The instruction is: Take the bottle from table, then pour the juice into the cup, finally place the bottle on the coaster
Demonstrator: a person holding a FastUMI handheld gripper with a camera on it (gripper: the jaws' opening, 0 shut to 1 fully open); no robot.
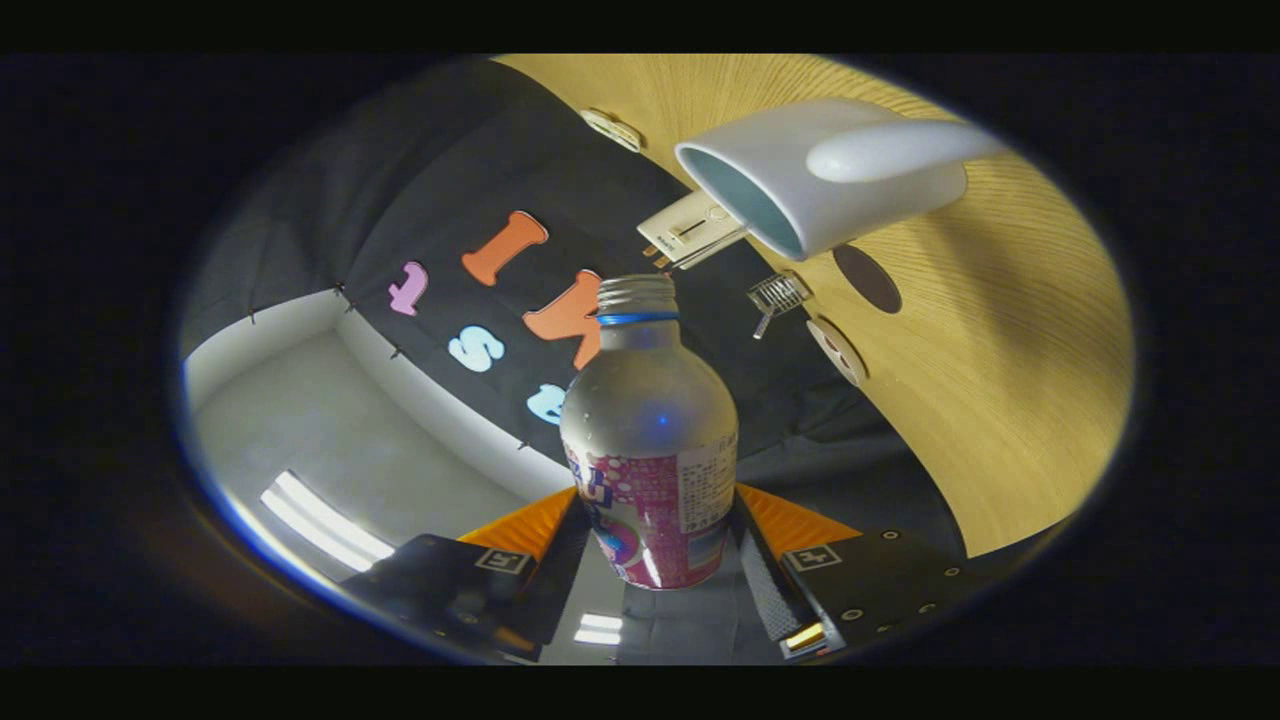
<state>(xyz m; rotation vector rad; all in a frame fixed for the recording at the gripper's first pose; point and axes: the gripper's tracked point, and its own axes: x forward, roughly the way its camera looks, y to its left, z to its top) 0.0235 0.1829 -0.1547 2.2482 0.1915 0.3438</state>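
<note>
My gripper (655, 545) is shut on the bottle (650, 440), one finger pressed on each side of its pink-and-white label. The bottle is clear plastic with a blue ring under an uncapped threaded neck. The whole view is rolled far over, so the wooden table (1010, 400) stands to one side. The bottle's mouth points toward the white cup (810, 175), which lies beyond and to the side of the neck, with a gap between them. The cup's opening faces the bottle and its handle sticks out away from it. A dark round coaster (867, 278) lies on the table just past the cup.
A white flat card-like object (690, 230) leans by the cup's rim. A small wire piece (778, 295) and a round white disc (838, 350) sit near the coaster; another disc (612, 128) lies farther off. The pale ceiling with light strips (320, 520) lies beyond the booth wall.
</note>
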